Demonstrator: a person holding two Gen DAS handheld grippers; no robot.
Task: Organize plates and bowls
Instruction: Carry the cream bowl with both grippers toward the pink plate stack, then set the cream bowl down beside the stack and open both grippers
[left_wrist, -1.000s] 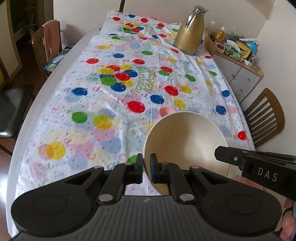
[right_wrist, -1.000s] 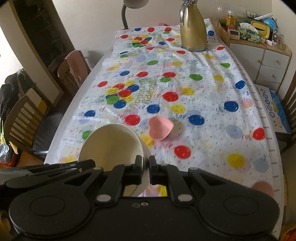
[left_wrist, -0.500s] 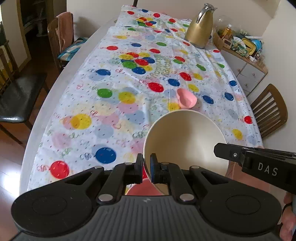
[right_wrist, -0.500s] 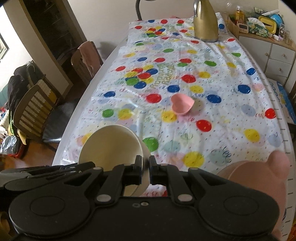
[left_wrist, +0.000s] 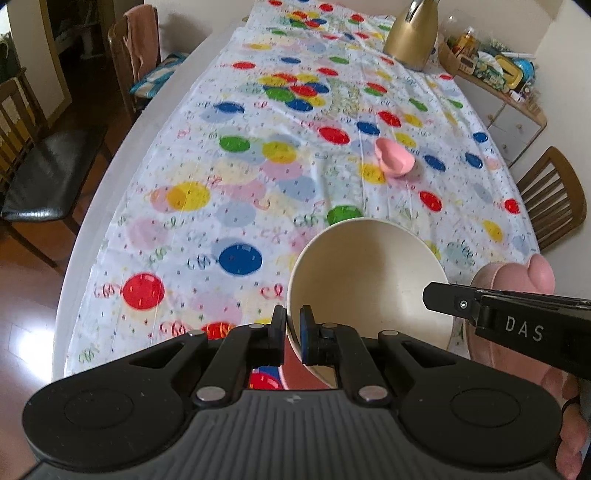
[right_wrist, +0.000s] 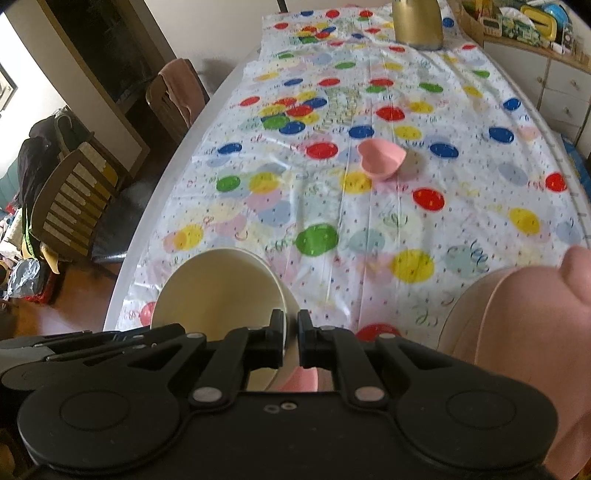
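With both of my grippers clamped on opposite sides of its rim, the cream bowl hangs above the near end of the table, tilted so its mouth faces me. My left gripper pinches the bowl's left wall between its closed fingers, one pad inside and one outside. My right gripper does the same on the bowl's right wall, and it also shows in the left view as a black arm reaching in from the right.

Farther up the dotted tablecloth, well apart from the bowl, a small pink heart-shaped dish sits alone. A gold jug stands at the far end. The cloth between the bowl and the heart dish is bare, and the table's left edge curves close by, with a black-seated chair just beyond it and a wooden chair off the right side.

The right view shows a large pink dish filling its lower right corner, just beside my right gripper; the left view catches only its top edge behind the arm. Something pink also shows directly under the bowl in both views, though I cannot tell whether the bowl touches it.
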